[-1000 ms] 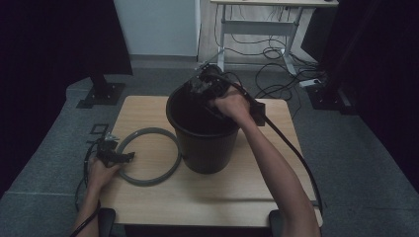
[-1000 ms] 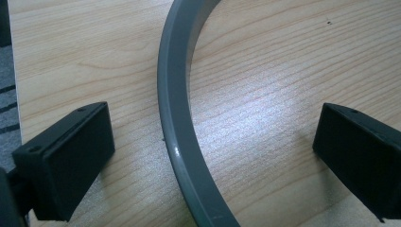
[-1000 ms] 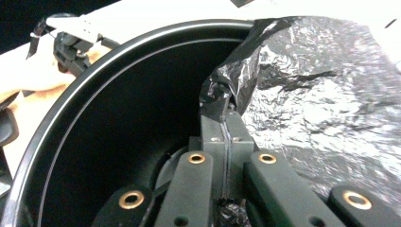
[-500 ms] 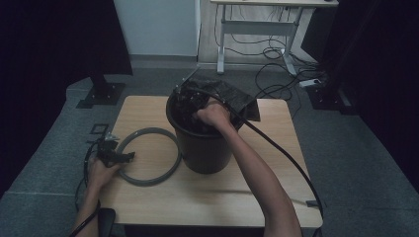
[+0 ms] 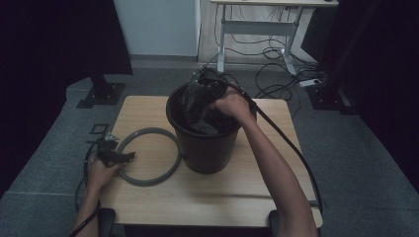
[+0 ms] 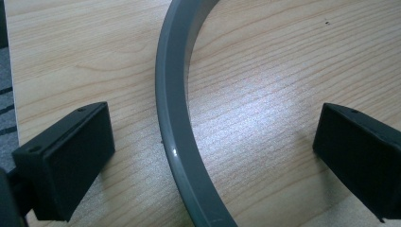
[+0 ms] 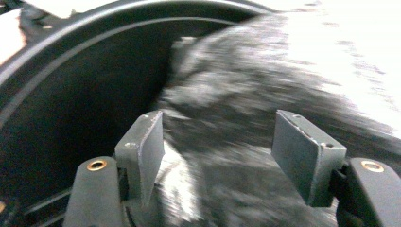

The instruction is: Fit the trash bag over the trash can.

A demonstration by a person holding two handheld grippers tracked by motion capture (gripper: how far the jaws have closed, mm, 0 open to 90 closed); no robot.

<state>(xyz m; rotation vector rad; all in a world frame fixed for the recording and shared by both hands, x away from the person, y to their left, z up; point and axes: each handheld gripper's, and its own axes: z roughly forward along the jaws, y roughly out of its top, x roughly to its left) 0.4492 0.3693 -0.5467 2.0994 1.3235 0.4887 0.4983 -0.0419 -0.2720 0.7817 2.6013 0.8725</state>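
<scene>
I stood at a light wooden table (image 5: 212,197) in a dim room, holding a gripper in each hand. My left gripper (image 5: 114,154) rested low at the table's left edge, next to a flat grey ring (image 5: 170,170) lying on the wood. In the left gripper view, its two black jaws were spread wide apart, one on each side of the curved band of the grey ring (image 6: 176,142), and neither jaw touched it.

A black bucket (image 5: 207,148) stood upright near the middle of the table, just right of the ring. My right hand (image 5: 232,104) reached over its rim and pointed my right gripper (image 5: 200,96) down into the opening. A crumpled black liner (image 5: 200,121) lay bunched inside. In the right gripper view, the jaws stood open, with the blurred dark liner (image 7: 246,142) between and beyond them, and the bucket's curved inner wall (image 7: 71,94) on the left. I could not tell whether the jaws touched the liner.
</scene>
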